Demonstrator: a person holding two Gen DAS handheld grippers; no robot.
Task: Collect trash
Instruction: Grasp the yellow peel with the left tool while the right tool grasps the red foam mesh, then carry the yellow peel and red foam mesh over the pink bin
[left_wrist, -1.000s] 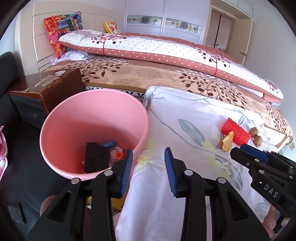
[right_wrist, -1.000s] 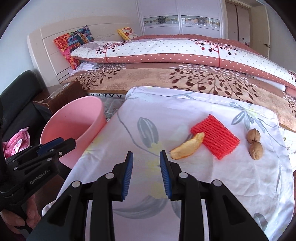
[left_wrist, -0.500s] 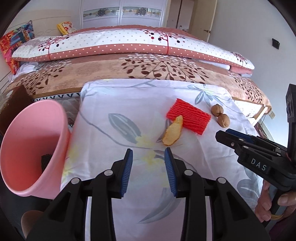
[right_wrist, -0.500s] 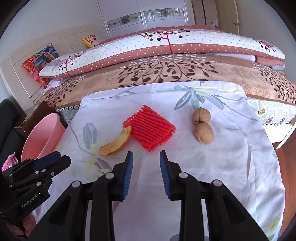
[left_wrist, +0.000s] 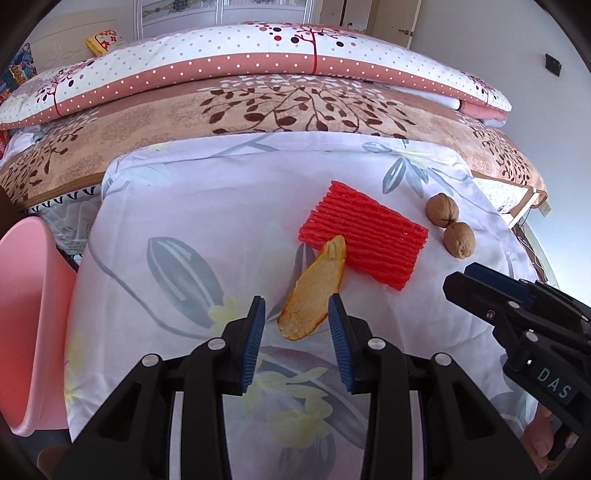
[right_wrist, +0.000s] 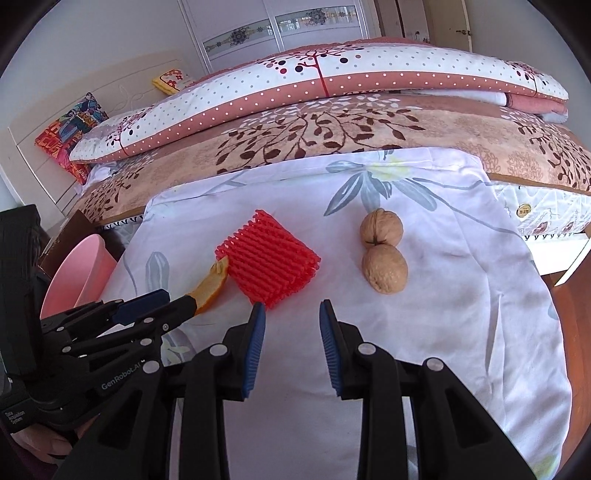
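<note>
— Jaws on the left gripper (left_wrist: 296, 320)?
— Apart, straddling the orange peel (left_wrist: 314, 291) for a pinch; pink bin (left_wrist: 26, 314) waits far left
— Right gripper (right_wrist: 291, 325)?
— Apart too, empty, nearing the red foam net (right_wrist: 269, 267) and walnuts (right_wrist: 382, 251)

We are noting a white cloth (left_wrist: 177, 206) printed with grey leaves and pale yellow blooms. On it are lying a bright red ribbed foam net (left_wrist: 364, 236), an orange-yellow peel (left_wrist: 314, 295) and two tan-brown walnuts (right_wrist: 382, 254). The bin (left_wrist: 26, 317) is showing plain pink. The quilt (right_wrist: 332, 85) is showing white with dots, a red tree motif and a dusty-red band; the blanket (left_wrist: 258, 110) is beige with brown leaves. Black grippers are carrying blue pads (right_wrist: 255, 339).
</note>
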